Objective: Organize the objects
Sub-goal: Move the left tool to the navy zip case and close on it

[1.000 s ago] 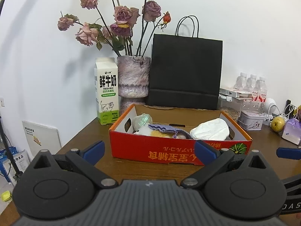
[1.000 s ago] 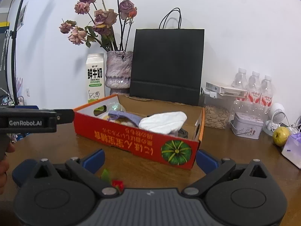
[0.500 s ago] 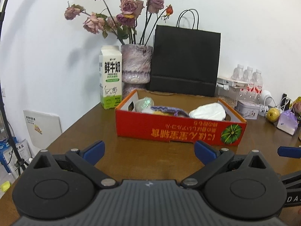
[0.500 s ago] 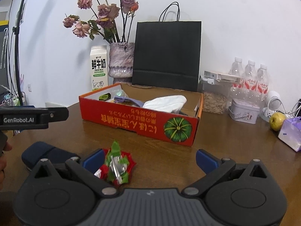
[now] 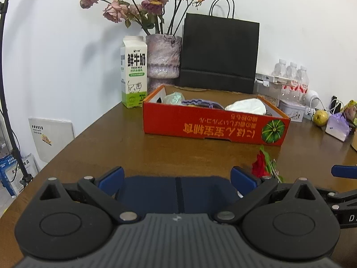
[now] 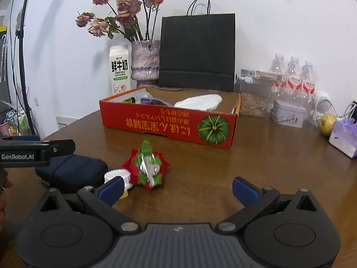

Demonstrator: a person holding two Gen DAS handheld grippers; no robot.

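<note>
My left gripper (image 5: 177, 176) is spread wide, and the dark blue zip case (image 5: 178, 195) lies flat on the table (image 5: 125, 147) right between its blue fingertips (image 5: 111, 176), filling the gap without my fingers pressing on it as far as I can tell. Off my right fingertip there, the red and green foil flower (image 5: 263, 167) sits on the wood, just beside the case's corner.

Over on my right gripper (image 6: 178, 186), fingers wide apart too, gripping nothing. The foil flower (image 6: 147, 167) lies ahead, nearer my left finger than my right, a touch beyond the tips. A small white cap-like piece (image 6: 117, 176) is tucked against that left fingertip, touching the flower's edge. The zip case (image 6: 71, 170) rests further left, under the nose of my other gripper (image 6: 38, 150).

Beyond all this stands the red cardboard box (image 6: 169, 127), open on top, with a white cloth (image 6: 200, 101) and a purple item (image 6: 154, 100) inside. The flower lies on the table near its front wall, apart from it.
</note>
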